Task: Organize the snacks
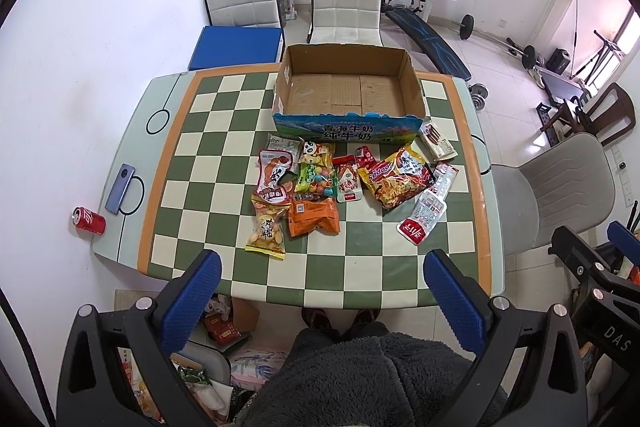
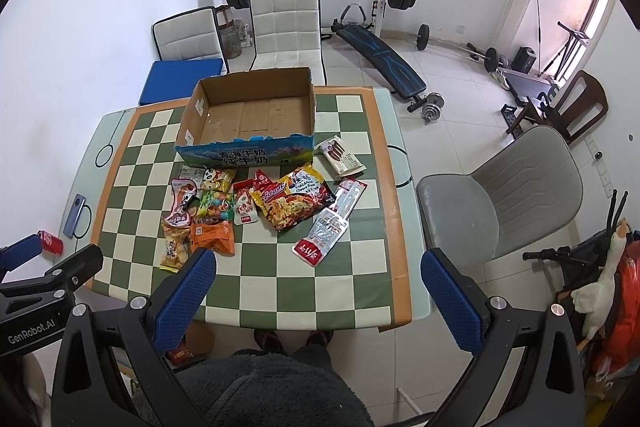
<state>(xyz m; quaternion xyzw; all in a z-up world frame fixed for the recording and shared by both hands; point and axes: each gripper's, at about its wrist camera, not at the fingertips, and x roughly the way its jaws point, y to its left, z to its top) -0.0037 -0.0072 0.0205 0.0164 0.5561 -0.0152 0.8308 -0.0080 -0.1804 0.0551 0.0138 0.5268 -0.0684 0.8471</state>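
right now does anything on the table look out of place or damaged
The red soda can lies tipped on its side at the table's left edge, apart from the snack pile, with no spill visible. The cardboard box has a ragged, torn front rim.

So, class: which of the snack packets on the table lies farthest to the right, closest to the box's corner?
The white biscuit-stick packet, alone beside the cardboard box at its right front corner; the other packets cluster nearer the table's middle.
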